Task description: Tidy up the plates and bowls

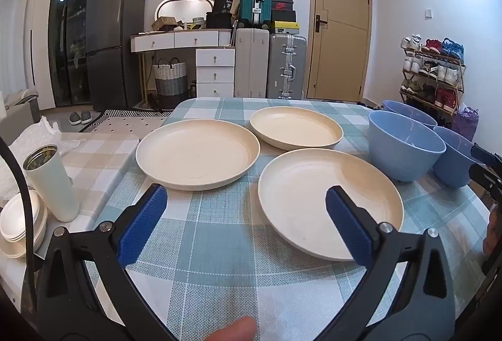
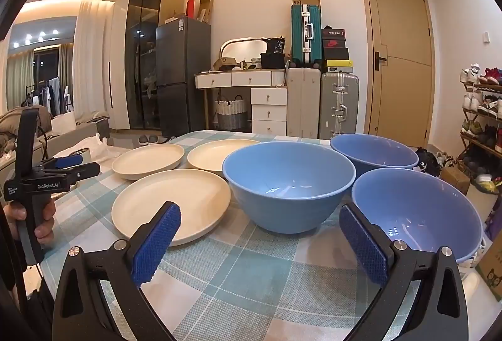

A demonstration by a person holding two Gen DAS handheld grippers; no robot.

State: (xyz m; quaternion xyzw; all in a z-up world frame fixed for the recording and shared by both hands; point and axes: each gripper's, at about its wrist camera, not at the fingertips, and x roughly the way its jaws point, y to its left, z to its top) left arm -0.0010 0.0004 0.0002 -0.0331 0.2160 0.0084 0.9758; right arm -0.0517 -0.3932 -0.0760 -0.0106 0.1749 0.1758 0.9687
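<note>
Left claw (image 1: 246, 210) wide apart, nothing between the pads, hovering over the bench (image 1: 219, 247) by the nearest cream plate (image 1: 301, 193). Right claw (image 2: 260, 231) also apart, empty, facing the middle blue bowl (image 2: 288, 184). Three plates left, three bowls right, all separate.

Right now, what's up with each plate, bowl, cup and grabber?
Near plate: upright, empty, unstacked.
Left plate: upright, empty, unstacked.
Far plate: upright, empty, unstacked.
Middle bowl: upright, empty.
Far bowl: upright, empty.
Right bowl: upright, empty.
Cup: standing, lid off.
Left gripper: open, holding nothing.
Right gripper: open, holding nothing.
</note>
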